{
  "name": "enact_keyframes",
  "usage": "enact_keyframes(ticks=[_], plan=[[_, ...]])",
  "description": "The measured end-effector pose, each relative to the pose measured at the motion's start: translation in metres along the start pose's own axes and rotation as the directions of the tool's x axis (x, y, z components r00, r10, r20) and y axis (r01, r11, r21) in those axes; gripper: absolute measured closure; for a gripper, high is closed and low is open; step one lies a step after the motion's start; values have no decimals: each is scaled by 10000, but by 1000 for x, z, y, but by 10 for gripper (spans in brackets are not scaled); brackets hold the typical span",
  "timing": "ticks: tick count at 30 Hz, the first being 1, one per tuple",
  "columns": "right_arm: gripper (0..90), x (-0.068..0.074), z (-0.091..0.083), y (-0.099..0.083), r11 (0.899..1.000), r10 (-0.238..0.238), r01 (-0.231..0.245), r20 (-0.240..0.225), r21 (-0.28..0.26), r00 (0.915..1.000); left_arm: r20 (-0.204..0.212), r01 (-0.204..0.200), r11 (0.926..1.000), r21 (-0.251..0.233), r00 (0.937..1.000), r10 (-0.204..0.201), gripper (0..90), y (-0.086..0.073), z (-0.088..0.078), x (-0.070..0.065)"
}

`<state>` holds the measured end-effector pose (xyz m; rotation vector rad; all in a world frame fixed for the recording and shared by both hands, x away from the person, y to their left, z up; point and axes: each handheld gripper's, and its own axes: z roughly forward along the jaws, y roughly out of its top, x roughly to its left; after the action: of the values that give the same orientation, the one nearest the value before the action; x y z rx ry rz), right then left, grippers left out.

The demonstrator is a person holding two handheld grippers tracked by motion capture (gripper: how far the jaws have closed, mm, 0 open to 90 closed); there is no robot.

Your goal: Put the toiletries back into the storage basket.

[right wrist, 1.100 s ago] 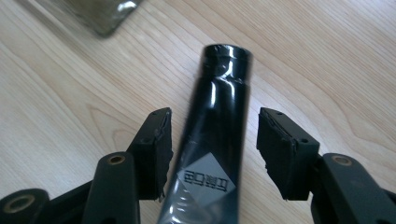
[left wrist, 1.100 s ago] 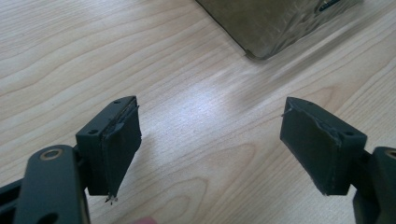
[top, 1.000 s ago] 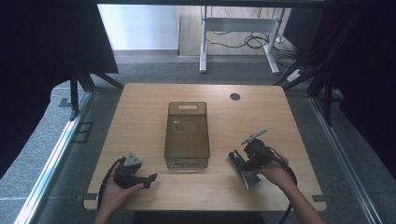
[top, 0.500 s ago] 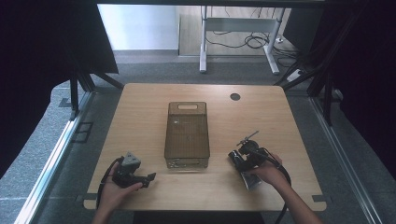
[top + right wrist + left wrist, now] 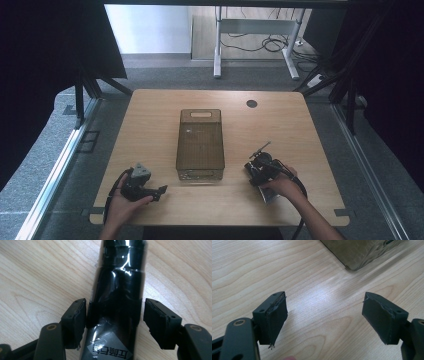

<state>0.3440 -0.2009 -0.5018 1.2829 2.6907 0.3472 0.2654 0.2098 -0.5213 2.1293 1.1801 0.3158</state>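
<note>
Our right gripper (image 5: 115, 315) straddles a glossy black wrapped packet (image 5: 117, 285) lying on the wooden table (image 5: 150, 120), jaws spread either side, one pad (image 5: 78, 315) touching it. Our left gripper (image 5: 324, 315) gapes wide over bare wood, near the brown translucent bin (image 5: 200, 142) standing mid-table.

wooden table (image 5: 150, 120), carpet floor (image 5: 165, 72), desk frame (image 5: 255, 25)
</note>
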Motion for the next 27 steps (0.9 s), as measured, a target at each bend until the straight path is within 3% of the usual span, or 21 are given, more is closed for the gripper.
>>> enact_keyframes(ticks=[8, 27], plan=[[425, 2, 2, 1, 9997, 16, -14, -81, 231, 10000, 29, -24, 10000, 32, 10000, 24, 207, 0, 1, -1], [457, -8, -5, 5, 9987, 391, -359, -958, 350, 9946, -8, -6, 10000, 60, 10000, 6, 207, 0, 1, 0]])
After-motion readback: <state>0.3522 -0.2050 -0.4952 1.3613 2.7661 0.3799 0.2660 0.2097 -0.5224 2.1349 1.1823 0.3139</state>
